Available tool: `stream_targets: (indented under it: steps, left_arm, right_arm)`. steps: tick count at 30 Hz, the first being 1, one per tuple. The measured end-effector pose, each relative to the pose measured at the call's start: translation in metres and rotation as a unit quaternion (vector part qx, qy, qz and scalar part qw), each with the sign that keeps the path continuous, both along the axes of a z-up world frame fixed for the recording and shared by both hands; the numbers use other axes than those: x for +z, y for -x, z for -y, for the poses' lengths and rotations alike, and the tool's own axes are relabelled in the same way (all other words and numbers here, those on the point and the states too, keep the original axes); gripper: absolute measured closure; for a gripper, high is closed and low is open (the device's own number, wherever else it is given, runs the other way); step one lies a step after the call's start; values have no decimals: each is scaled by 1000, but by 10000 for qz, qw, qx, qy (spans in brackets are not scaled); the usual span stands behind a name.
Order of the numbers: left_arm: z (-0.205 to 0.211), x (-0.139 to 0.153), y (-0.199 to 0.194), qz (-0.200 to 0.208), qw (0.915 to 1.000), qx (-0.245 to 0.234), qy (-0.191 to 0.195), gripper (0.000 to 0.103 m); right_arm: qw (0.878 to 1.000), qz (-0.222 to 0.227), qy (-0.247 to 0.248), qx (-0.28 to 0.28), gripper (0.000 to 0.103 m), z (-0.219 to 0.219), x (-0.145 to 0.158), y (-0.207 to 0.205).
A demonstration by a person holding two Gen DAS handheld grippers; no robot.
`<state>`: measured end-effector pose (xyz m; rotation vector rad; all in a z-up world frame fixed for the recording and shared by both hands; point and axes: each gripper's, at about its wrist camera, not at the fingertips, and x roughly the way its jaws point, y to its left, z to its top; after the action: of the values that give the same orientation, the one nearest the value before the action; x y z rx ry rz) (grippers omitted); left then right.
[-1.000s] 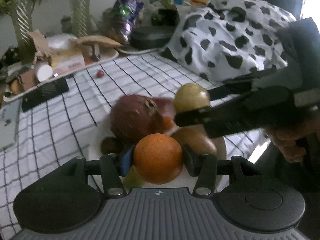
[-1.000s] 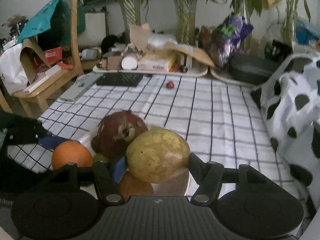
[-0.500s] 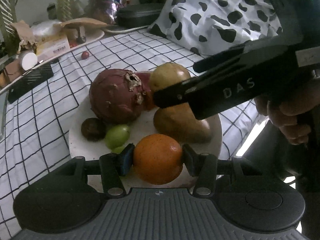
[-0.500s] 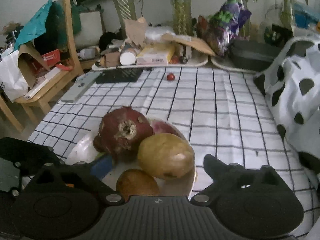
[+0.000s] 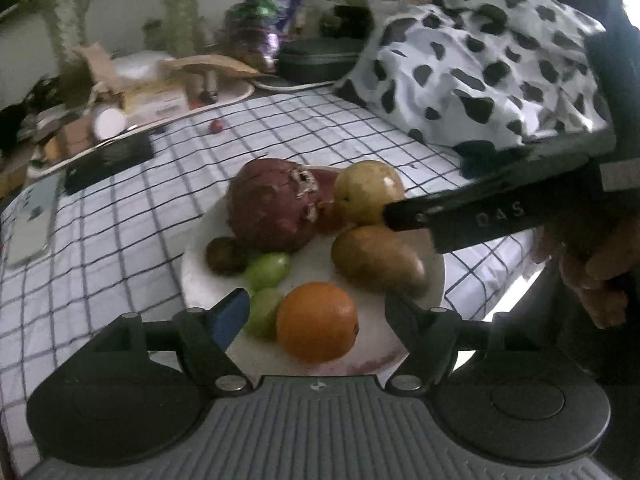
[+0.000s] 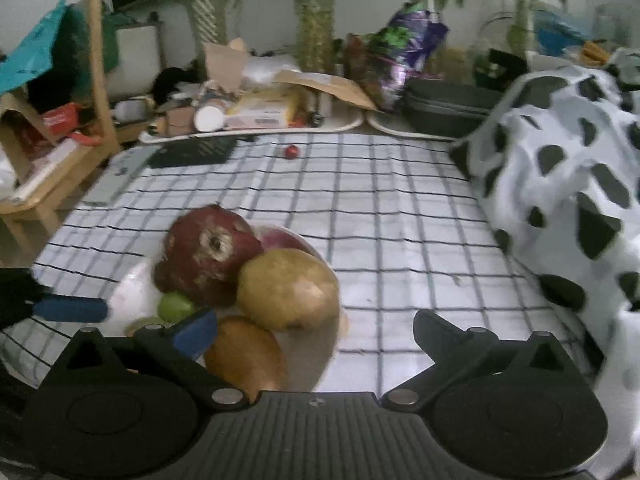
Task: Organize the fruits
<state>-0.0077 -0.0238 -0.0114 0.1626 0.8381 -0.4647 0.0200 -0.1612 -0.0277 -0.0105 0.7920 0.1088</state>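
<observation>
Both grippers, left (image 5: 318, 312) and right (image 6: 316, 330), now stand spread and empty: the orange (image 5: 317, 321) has been let go at the plate's (image 5: 434, 276) near edge, the yellow fruit (image 6: 288, 289) at its right edge. Both placements look done.

Checked tablecloth (image 5: 120, 216), white plate (image 5: 200, 276) of fruit, small red fruit (image 5: 216, 126), black tray (image 5: 108, 162)
</observation>
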Motion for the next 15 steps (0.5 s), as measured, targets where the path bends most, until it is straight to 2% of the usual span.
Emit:
stream_targets:
  steps: [7, 15]
  left_arm:
    - [-17, 12, 13, 50, 9980, 625, -1, 30]
    - [-38, 10, 14, -305, 9920, 1223, 87, 30]
  right_arm:
    - [9995, -167, 6, -273, 0, 0, 0, 22]
    - [9984, -429, 244, -261, 0, -14, -6, 41]
